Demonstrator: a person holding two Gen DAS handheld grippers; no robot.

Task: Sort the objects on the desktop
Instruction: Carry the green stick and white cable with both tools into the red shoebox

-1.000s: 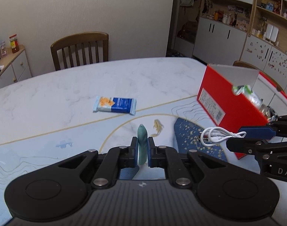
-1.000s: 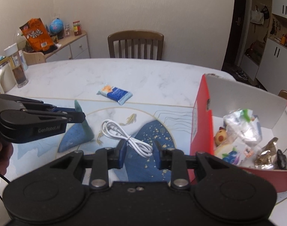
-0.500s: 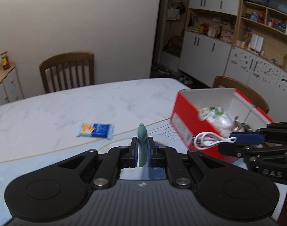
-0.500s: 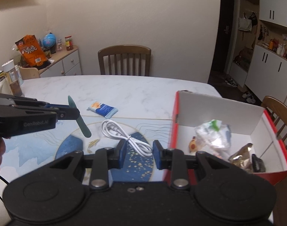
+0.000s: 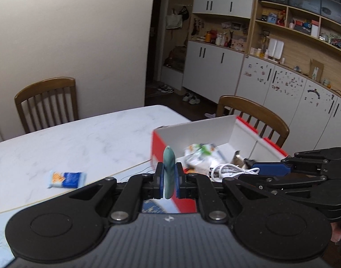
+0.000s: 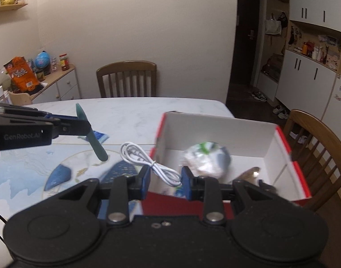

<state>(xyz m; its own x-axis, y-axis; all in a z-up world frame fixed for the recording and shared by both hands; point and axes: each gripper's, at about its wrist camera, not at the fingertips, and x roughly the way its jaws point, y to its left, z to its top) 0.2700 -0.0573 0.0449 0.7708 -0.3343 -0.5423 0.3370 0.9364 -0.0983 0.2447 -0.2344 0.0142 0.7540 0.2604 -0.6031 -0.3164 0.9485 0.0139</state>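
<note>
My left gripper [image 5: 169, 182] is shut on a flat teal green piece [image 5: 169, 171] and holds it in the air near the red box [image 5: 161, 144]. From the right wrist view the green piece [image 6: 92, 134] hangs slanted from the left gripper [image 6: 82, 124] above the table. My right gripper [image 6: 166, 177] holds a coiled white cable [image 6: 148, 159] by one end over the near left corner of the red box [image 6: 280, 138]. The cable [image 5: 230, 170] also shows in the left wrist view, held by the right gripper [image 5: 257, 170]. The box holds a crumpled packet [image 6: 204, 159] and other small items.
A blue and orange snack packet [image 5: 66, 179] lies on the marble table [image 5: 81, 140]; it is half hidden in the right wrist view [image 6: 99, 137]. Wooden chairs stand at the far side [image 6: 127, 79] and to the right [image 6: 315, 138]. A sideboard [image 6: 58, 82] with jars stands at the left.
Both grippers have risen and swung right toward the red box, each carrying its object. The cable now hangs over the box's near corner; the green piece is higher above the table.
</note>
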